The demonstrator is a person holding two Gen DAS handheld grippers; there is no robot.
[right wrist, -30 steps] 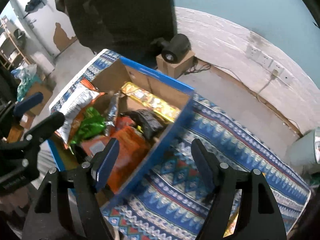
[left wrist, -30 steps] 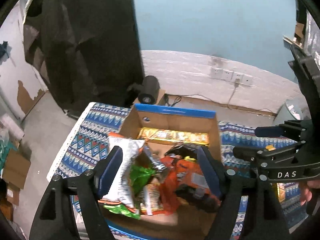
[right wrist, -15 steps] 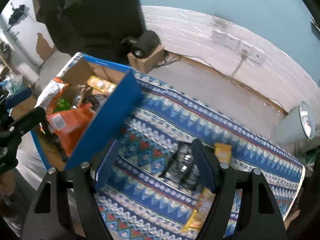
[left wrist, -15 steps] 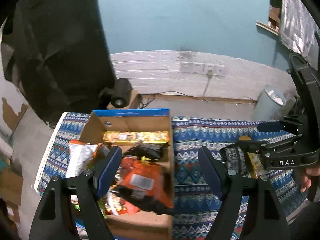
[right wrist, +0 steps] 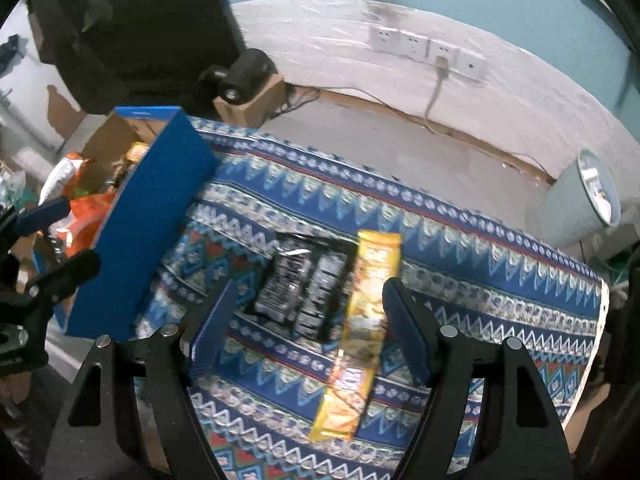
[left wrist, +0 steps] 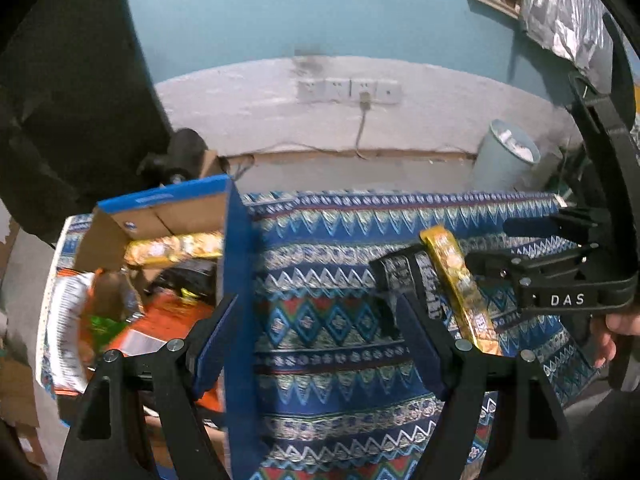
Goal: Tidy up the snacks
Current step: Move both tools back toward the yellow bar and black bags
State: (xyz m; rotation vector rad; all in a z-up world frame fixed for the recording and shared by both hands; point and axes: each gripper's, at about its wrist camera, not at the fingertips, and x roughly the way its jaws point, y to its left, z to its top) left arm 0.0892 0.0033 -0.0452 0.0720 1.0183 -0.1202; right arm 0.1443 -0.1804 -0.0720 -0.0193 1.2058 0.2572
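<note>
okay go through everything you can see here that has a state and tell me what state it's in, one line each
Left tool: open, empty.
Right tool: open, empty, above the packets.
Cardboard box: open-topped, full of snack bags.
Long yellow packet: sealed, flat on the cloth, outside the box.
Black packet: flat on the cloth beside the yellow one.
Patterned cloth: spread flat.
Wall plug: plugged in.
Bin: has rubbish in it.

both grippers swung from the box (left wrist: 236,280) toward the yellow packet (right wrist: 360,336).

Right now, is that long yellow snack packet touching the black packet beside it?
Touching. The right wrist view shows the yellow packet lying with its edge overlapping the black packet, no cloth between them.
</note>
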